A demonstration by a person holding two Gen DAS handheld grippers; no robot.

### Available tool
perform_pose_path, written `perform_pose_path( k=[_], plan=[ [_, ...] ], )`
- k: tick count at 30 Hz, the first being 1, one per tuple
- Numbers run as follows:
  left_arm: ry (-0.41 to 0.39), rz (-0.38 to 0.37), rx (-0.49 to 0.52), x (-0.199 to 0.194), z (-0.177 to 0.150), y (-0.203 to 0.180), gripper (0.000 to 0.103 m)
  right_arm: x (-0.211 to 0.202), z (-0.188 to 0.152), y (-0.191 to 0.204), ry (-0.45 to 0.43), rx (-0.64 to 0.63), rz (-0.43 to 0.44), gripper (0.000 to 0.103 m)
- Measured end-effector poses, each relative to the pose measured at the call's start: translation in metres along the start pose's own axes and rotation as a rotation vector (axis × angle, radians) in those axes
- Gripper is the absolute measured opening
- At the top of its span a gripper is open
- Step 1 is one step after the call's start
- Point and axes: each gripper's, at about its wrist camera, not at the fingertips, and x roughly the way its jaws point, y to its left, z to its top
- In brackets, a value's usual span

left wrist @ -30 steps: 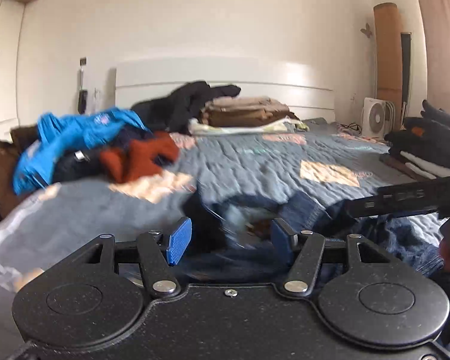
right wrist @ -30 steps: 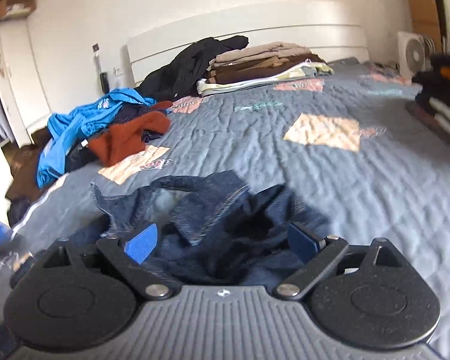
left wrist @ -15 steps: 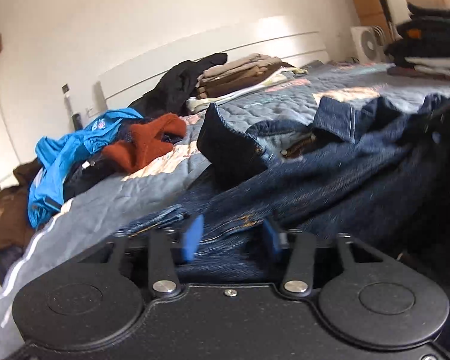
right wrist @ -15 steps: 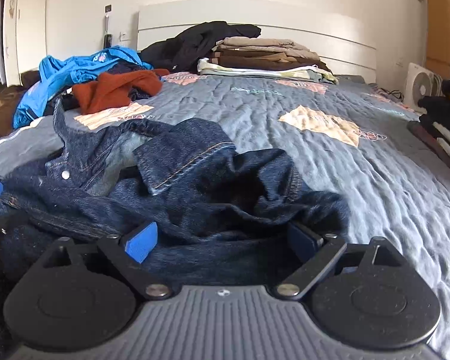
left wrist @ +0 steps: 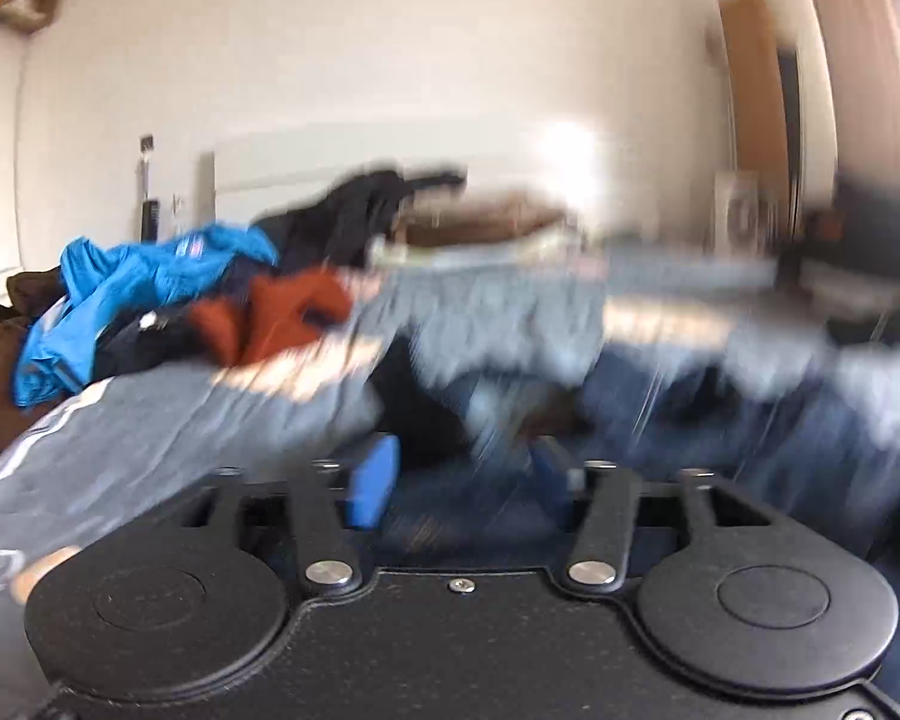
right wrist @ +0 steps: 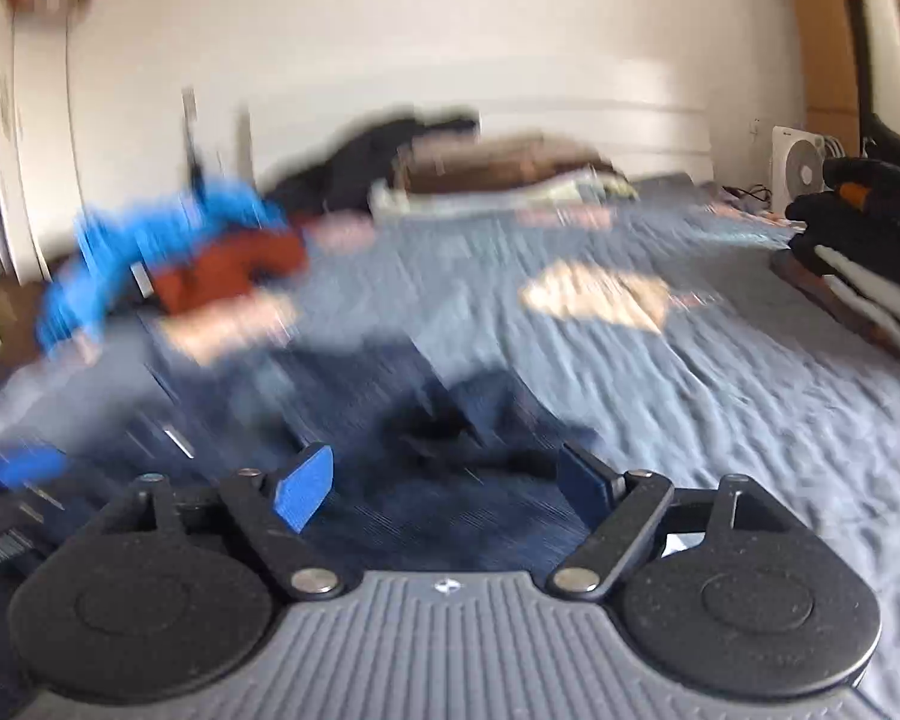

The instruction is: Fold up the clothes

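A dark blue denim jacket [left wrist: 648,414] lies crumpled on the grey bedspread [left wrist: 168,426], heavily blurred by motion. In the left wrist view, my left gripper [left wrist: 465,480] has its fingers partly closed with a bunch of denim filling the gap between them. The right wrist view shows the same jacket [right wrist: 390,396] spread just ahead of my right gripper [right wrist: 447,480], which stands wide open above the denim with nothing pinched. A blue pad of the left gripper [right wrist: 24,462] shows at the far left of that view, beside the jacket's edge.
A heap of loose clothes sits at the bed's left: a bright blue garment [left wrist: 150,276], a rust sweater [left wrist: 282,312], a black one [left wrist: 360,204]. Folded clothes [right wrist: 510,162] lie by the headboard. A dark folded stack [right wrist: 870,228] and a fan [right wrist: 801,165] stand at the right.
The left gripper has risen from low on the denim and both views are now smeared by fast motion. The jacket has shifted leftward. The right gripper stays wide open.
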Motion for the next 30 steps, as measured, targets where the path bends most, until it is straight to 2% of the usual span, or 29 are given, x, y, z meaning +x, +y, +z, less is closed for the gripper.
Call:
perform_pose_path(
  k=[2,4,5,6,8,9,10,12,15,16,17,19,21,22,24,27,28,29,30],
  plan=[
    [0.013,-0.032,-0.075,0.012,0.008,-0.009,0.069,-0.004,0.000,0.009,-0.034,0.067,0.025,0.083],
    [0.061,-0.057,-0.112,0.031,0.006,-0.018,0.069,0.011,-0.006,0.021,-0.007,0.120,0.047,0.083],
    [0.109,-0.042,-0.093,0.044,0.000,-0.023,0.066,0.021,-0.011,0.028,0.020,0.119,0.033,0.083],
    [0.156,-0.025,-0.070,0.057,-0.007,-0.028,0.067,0.033,-0.021,0.031,0.048,0.097,-0.006,0.083],
    [0.217,0.030,0.067,0.078,-0.030,-0.034,0.069,0.051,-0.040,0.037,0.080,0.017,-0.079,0.083],
    [0.205,0.044,0.104,0.080,-0.037,-0.031,0.073,0.058,-0.049,0.039,0.084,-0.041,-0.114,0.084],
    [0.207,0.058,0.097,0.082,-0.037,-0.024,0.073,0.062,-0.053,0.041,0.081,-0.104,-0.131,0.084],
    [0.197,0.106,0.143,0.081,-0.034,-0.016,0.071,0.069,-0.056,0.042,0.078,-0.200,-0.165,0.084],
    [0.202,0.136,0.170,0.082,-0.033,-0.007,0.061,0.071,-0.050,0.023,0.077,-0.236,-0.187,0.083],
    [0.203,0.146,0.179,0.082,-0.033,-0.004,0.060,0.072,-0.047,0.016,0.064,-0.270,-0.243,0.087],
    [0.205,0.156,0.188,0.082,-0.033,0.000,0.060,0.073,-0.046,0.003,0.075,-0.242,-0.301,0.103],
    [0.208,0.176,0.206,0.082,-0.033,0.006,0.060,0.078,-0.043,-0.033,0.162,-0.027,-0.217,0.102],
    [0.205,0.167,0.197,0.077,-0.031,0.011,0.057,0.078,-0.043,-0.037,0.167,0.009,-0.203,0.103],
    [0.201,0.149,0.180,0.073,-0.028,0.013,0.057,0.076,-0.043,-0.032,0.153,-0.022,-0.212,0.103],
    [0.188,0.092,0.124,0.060,-0.019,0.021,0.056,0.065,-0.039,-0.031,0.122,-0.002,-0.195,0.102],
    [0.107,0.021,0.058,0.020,-0.002,0.023,0.058,0.034,-0.025,-0.022,0.031,-0.002,-0.183,0.101],
    [0.080,0.020,0.056,0.007,0.000,0.024,0.060,0.023,-0.019,-0.017,-0.007,-0.013,-0.184,0.102],
    [0.054,0.020,0.053,-0.005,0.002,0.025,0.072,0.013,-0.013,-0.012,-0.042,-0.037,-0.164,0.102],
    [0.027,0.020,0.051,-0.018,0.004,0.026,0.076,0.003,-0.007,-0.007,-0.076,-0.061,-0.144,0.102]
  ],
)
